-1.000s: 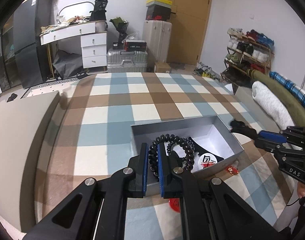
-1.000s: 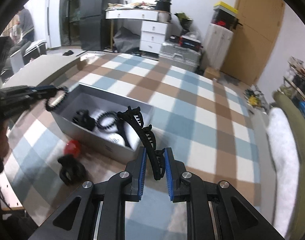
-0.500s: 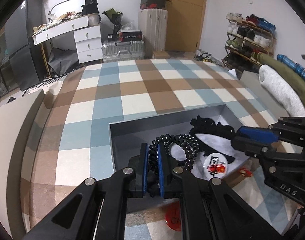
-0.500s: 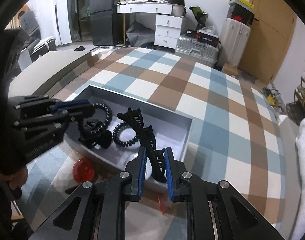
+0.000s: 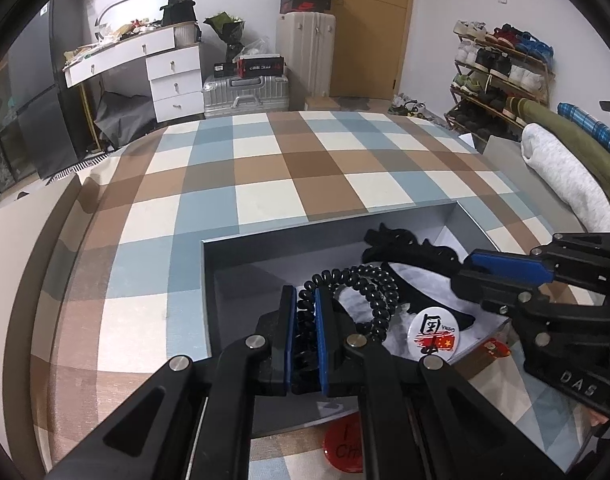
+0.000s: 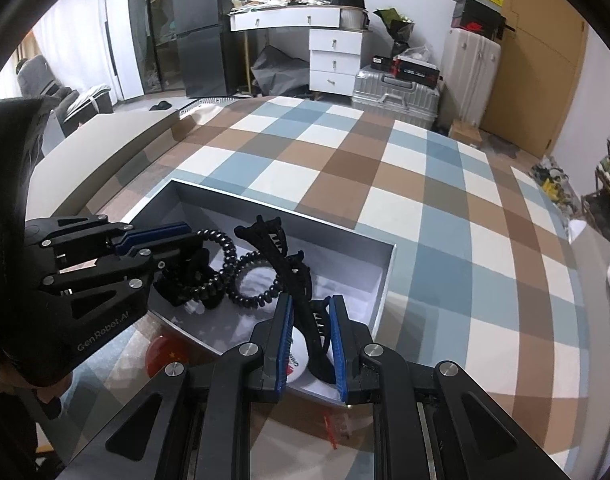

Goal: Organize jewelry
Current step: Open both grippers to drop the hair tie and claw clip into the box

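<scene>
I see a blue, brown and cream checked cover (image 5: 265,184) under a grey box (image 5: 209,280) — black coil hair tie (image 5: 369,284), black claw clip (image 6: 281,256), white badge (image 5: 435,330) with red marks — and blue gripper pads (image 6: 337,340).

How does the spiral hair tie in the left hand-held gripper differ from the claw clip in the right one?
The spiral hair tie is a coiled, rounded loop; the claw clip is a long, rigid curved piece with teeth. The tie is pinched between nearly closed jaws; the clip keeps its jaws wider apart. Both are black and held over the grey box.
</scene>
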Tool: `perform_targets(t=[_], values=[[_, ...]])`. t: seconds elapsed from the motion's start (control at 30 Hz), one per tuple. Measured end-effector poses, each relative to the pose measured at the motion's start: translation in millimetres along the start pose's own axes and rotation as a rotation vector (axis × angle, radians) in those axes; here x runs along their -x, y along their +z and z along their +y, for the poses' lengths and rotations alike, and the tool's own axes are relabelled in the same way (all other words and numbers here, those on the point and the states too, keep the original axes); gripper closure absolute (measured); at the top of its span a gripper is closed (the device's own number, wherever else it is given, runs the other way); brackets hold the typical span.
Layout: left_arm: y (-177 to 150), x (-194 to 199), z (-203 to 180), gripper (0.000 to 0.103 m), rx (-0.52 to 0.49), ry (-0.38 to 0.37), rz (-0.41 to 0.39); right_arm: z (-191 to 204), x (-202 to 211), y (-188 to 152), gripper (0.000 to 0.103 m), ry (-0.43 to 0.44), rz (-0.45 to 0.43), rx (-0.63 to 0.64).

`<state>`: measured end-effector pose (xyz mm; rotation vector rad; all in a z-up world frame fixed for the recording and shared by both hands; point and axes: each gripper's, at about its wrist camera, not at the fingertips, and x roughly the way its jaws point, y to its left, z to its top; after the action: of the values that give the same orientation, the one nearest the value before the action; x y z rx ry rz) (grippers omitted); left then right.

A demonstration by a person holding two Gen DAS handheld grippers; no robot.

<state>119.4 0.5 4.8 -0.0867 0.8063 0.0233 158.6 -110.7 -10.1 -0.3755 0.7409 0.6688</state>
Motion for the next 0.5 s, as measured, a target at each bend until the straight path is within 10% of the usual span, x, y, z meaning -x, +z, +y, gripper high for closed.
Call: perform_targets(t=[0.17, 0.37, 0.5], values=[[-1.9, 6.0, 2.1, 0.098, 0.011, -0.018, -0.01, 2.7, 3.8, -0.1, 0.083, 0.032, -0.035, 0.0], [-7.9, 34.1, 7.9, 0.05, 0.036, -0.055, -0.052, 3.7, 34.4, -4.7, 0.076, 0.008, -0.112, 0.024], [-17.9, 47.8, 8.9, 0.027, 0.04, -0.055, -0.06, -10.0, 49.9, -14.9, 0.037, -0.034, -0.12, -0.021]])
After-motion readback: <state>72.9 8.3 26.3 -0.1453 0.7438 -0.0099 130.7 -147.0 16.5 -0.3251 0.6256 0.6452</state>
